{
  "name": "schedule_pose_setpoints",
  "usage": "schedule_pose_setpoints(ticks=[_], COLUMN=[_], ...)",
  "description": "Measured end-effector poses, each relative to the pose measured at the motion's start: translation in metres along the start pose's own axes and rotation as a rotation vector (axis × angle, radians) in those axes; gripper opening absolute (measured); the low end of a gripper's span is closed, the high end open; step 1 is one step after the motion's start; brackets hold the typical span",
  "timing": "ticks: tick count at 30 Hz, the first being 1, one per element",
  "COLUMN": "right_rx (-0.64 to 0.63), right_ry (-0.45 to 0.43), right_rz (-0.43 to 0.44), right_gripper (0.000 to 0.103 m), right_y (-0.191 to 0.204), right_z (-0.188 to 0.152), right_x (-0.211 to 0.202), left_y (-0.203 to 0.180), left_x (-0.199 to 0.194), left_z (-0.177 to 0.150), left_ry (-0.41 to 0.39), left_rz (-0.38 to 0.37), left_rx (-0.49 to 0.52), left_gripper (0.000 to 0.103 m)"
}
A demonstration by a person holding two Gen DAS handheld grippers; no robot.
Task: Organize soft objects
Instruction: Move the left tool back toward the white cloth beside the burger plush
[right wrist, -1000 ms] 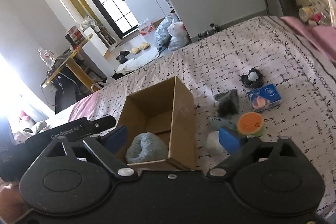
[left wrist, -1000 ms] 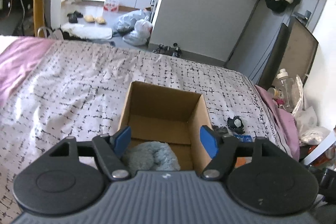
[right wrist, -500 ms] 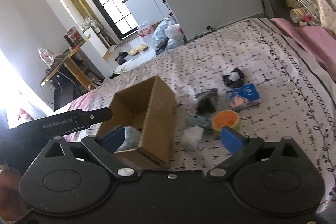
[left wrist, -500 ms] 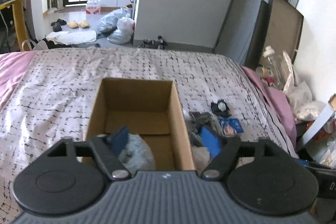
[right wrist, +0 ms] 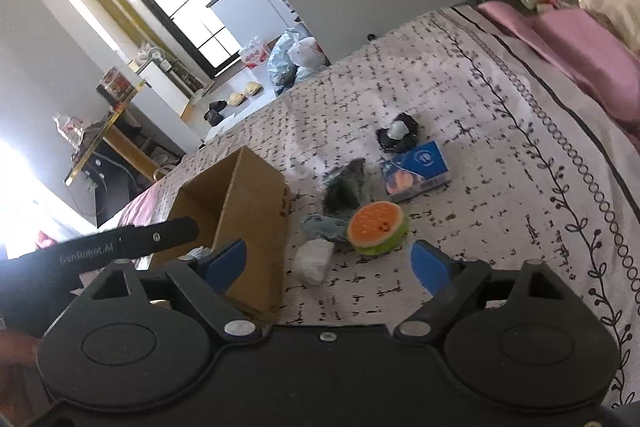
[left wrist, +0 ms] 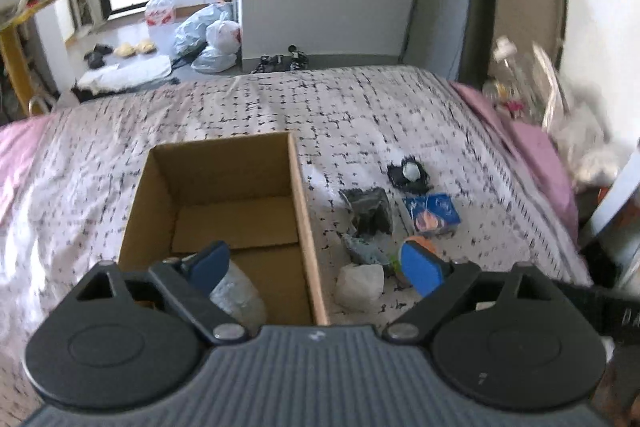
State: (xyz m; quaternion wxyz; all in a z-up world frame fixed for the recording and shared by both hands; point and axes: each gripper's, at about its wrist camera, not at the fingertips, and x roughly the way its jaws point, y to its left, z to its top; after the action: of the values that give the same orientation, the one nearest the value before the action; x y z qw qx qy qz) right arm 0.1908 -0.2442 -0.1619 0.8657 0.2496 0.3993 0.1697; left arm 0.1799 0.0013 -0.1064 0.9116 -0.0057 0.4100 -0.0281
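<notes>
A cardboard box (left wrist: pixel 224 211) is seen standing open on the patterned bedspread (left wrist: pixel 360 115), and a pale, fluffy soft object (left wrist: pixel 238 297) is seen lying inside it at the near left corner, partly covered by the left gripper (left wrist: pixel 316 263). That gripper's jaws have just been opening and are held wide apart with nothing pressed between them: its left pad is placed over the box interior above the fluffy object, while its right pad is placed outside the box wall, over the loose pile. To the right of the box a cluster of items is laid out on the bedspread: a white crumpled wad (right wrist: pixel 314 261) nearest the box, a grey-blue cloth piece (right wrist: pixel 324 227), an orange and green round toy (right wrist: pixel 378 229), a dark grey bundle (right wrist: pixel 346 185), a blue tissue pack (right wrist: pixel 416 173) and a small black item with a white centre (right wrist: pixel 396 133). The right gripper (right wrist: pixel 330 263) is held open above the near edge of this pile, its jaws having just been closing a little, with the white wad lying roughly between the pads but untouched. In the left wrist view the round toy is largely hidden behind the right pad, and the picture is blurred, so what the dark bundle is made of, possibly fabric, cannot be told.
</notes>
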Motion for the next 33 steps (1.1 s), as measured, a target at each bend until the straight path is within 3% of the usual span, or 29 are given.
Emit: schedule_pose_setpoints(ticks=[5, 7, 11, 15, 19, 26, 33], right_rx=[0.070, 0.114, 0.182, 0.206, 0.223, 0.283, 0.257], right_ry=[0.004, 0.007, 0.010, 0.025, 0.043, 0.077, 0.111], right_rz=[0.031, 0.044, 0.045, 0.072, 0.083, 0.106, 0.111], right_gripper=[0.084, 0.078, 0.076, 0.074, 0.069, 0.062, 0.060], right_y=[-0.020, -0.030, -0.048, -0.057, -0.064, -0.081, -0.083], right_z=[0.004, 0.005, 0.006, 0.005, 0.006, 0.008, 0.008], right_x=[0.005, 0.007, 0.015, 0.025, 0.036, 0.059, 0.081], left_y=[-0.027, -0.037, -0.056, -0.065, -0.074, -0.081, -0.087], left_x=[0.006, 0.009, 0.021, 0.035, 0.049, 0.071, 0.090], left_z=[-0.006, -0.009, -0.014, -0.019, -0.024, -0.032, -0.035], left_ry=[-0.002, -0.006, -0.003, 0.043, 0.075, 0.077, 0.076], left_rz=[-0.017, -0.021, -0.020, -0.022, -0.027, 0.032, 0.093], left_rx=[0.076, 0.099, 0.142, 0.101, 0.080, 0.092, 0.112], left_gripper=[0.089, 0.088, 0.075, 0.061, 0.057, 0.050, 0.048])
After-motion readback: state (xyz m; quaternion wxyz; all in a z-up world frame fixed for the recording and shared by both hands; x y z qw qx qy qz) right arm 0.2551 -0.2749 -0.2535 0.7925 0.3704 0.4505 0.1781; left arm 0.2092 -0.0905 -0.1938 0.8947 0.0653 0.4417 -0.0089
